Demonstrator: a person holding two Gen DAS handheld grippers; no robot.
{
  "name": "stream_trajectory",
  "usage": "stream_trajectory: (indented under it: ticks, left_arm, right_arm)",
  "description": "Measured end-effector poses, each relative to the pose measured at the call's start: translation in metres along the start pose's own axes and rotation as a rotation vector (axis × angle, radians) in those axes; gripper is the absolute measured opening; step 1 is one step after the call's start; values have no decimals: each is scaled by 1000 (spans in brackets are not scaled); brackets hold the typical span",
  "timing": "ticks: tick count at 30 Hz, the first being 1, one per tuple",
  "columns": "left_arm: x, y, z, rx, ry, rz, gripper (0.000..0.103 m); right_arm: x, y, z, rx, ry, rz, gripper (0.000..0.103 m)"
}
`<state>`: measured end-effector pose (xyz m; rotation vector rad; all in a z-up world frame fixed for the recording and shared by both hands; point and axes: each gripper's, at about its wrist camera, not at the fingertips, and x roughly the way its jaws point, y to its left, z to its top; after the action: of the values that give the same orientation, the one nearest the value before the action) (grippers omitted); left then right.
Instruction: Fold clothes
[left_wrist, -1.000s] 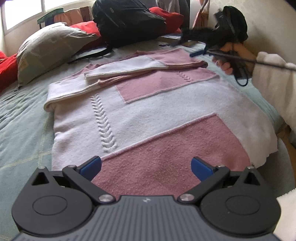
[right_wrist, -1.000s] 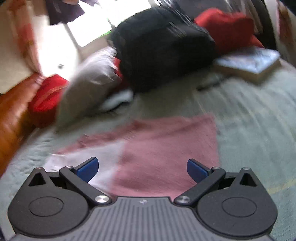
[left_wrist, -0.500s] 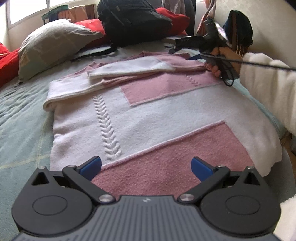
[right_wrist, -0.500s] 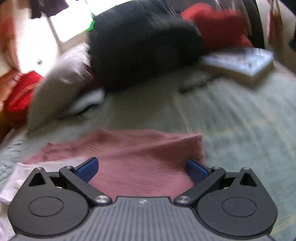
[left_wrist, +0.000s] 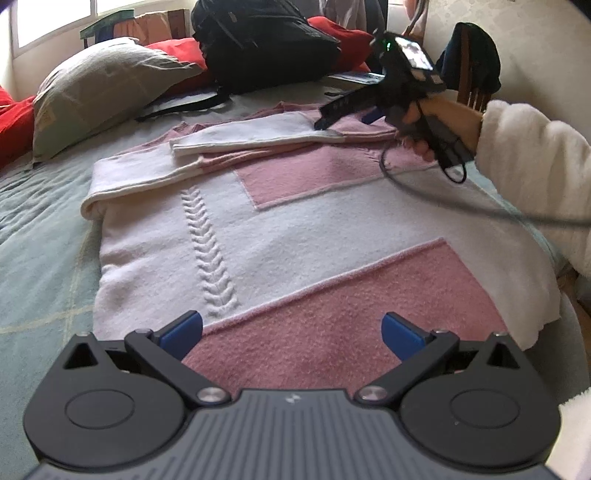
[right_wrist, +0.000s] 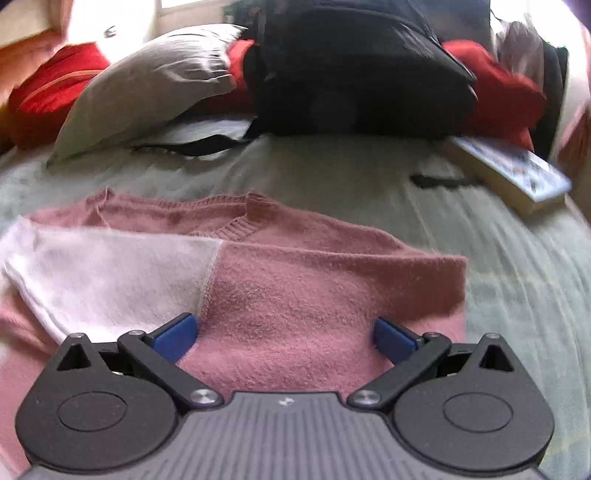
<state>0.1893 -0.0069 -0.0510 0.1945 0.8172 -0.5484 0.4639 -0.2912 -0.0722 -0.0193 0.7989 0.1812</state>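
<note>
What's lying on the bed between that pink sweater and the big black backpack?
Only bare green bedspread separates the sweater from the backpack; the right wrist view shows it.

pink-white sweater (left_wrist: 295, 229) flat on bed, sleeves folded in

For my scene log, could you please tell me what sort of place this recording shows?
Most likely a bedroom: the sweater lies on a bed, with a pillow and backpack beyond it, near a window.
</note>
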Motion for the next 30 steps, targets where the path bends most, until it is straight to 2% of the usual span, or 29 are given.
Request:
stream_trajectory:
  ticks: [3,4,6,10,14,16,22,26,27,30]
  left_arm:
    - [-2,3,-2,-8,-6,0,102]
    - [-3,4,-3,-11,-10,1,102]
    - [-4,6,-5,-21,-14,-12,102]
    - [-5,6,-7,-19,-18,-24,102]
    - [-8,9,-8,-26,-26,-25,102]
    - [-8,12,-9,-36,-29,-19,102]
    - [-10,16,-14,-55,-19,-15,102]
    - [-11,16,-19,-56,-5,-24,102]
    - [-10,16,-20,-57,-3,-31,102]
    - [-8,15,-19,-53,1,-31,102]
  right_arm:
    - [-17,-2,1,39,-35,10,103]
    - [-22,1,-2,37,-36,-14,103]
    - [-19,3,-10,14,17,-51,103]
    - [-23,10,-13,-14,41,-72,103]
    - [-35,35,10,4,-16,52,103]
    - [-33,55,23,-19,-34,84,103]
    - [18,111,48,-48,-20,105,103]
    - [52,148,42,-43,27,82,103]
    - [52,159,39,-80,14,62,103]
    - [43,181,37,-177,3,113,103]
